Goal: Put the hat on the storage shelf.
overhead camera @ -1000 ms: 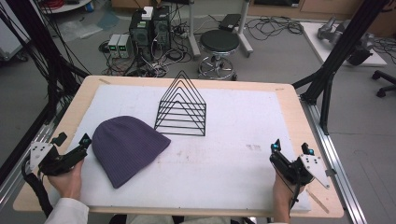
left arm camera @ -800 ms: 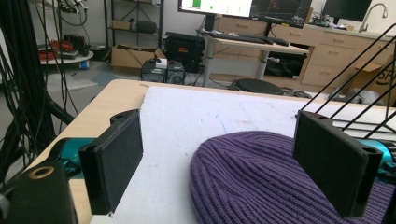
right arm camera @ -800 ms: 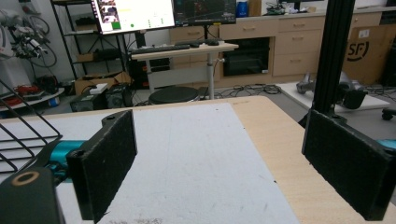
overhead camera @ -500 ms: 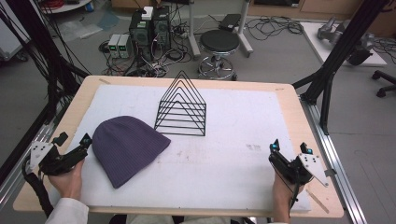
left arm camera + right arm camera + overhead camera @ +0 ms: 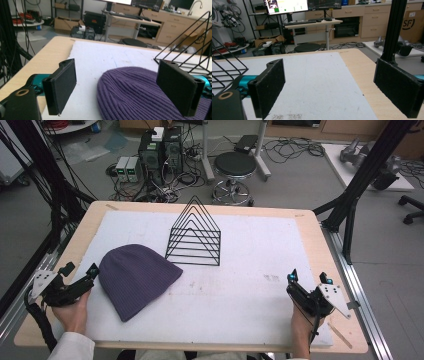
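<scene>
Right now your left gripper (image 5: 80,276) sits at the mat's seven o'clock with jaws spread wide, gripping nothing; the purple beanie (image 5: 134,279) lies just beside it toward three o'clock, in front of the black wire rack (image 5: 194,239). Your right gripper (image 5: 308,283) rests at five o'clock, wide open and empty too.

Purple ribbed beanie (image 5: 135,280), black wire rack (image 5: 194,236), white mat (image 5: 250,270) on tan table (image 5: 320,250) (grippers' jaws black).
</scene>
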Available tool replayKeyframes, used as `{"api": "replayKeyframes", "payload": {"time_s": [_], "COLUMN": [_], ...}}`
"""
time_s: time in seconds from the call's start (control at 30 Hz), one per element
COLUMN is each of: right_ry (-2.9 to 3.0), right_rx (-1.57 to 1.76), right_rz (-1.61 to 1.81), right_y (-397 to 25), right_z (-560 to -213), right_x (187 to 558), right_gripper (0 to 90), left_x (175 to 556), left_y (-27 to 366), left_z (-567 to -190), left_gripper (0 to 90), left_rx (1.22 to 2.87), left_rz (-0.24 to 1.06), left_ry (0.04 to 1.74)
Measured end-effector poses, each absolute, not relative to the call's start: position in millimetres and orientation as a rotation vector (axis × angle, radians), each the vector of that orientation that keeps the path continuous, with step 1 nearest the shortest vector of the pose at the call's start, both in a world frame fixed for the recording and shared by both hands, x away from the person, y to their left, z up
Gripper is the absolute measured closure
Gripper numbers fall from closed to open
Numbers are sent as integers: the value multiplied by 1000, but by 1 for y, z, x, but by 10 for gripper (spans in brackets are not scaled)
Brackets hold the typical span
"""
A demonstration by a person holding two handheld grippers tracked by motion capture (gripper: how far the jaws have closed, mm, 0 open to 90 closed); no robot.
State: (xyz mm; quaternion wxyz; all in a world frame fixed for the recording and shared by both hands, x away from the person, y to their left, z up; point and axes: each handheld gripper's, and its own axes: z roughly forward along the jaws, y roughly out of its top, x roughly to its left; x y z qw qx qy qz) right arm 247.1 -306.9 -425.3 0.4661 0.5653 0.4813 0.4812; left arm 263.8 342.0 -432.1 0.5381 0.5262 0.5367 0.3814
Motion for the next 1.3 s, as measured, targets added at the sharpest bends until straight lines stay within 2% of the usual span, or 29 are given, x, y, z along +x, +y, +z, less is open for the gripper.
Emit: {"api": "replayKeyframes", "payload": {"time_s": [0.5,0.6,1.3], "right_ry": [1220,1226,1260], "right_rx": [1384,1382,1359], "right_rz": [1182,1176,1160], "right_y": [-303,-304,-300], "right_z": [-426,-426,-427], "right_x": [250,250,253], "right_gripper": [96,96,96], "left_x": [278,284,335], "left_y": [333,334,327], "left_z": [-418,-411,-406], "left_gripper": [150,150,151], "left_rx": [1370,1371,1591], "left_rz": [901,821,702], "left_ry": [1308,1341,1581]}}
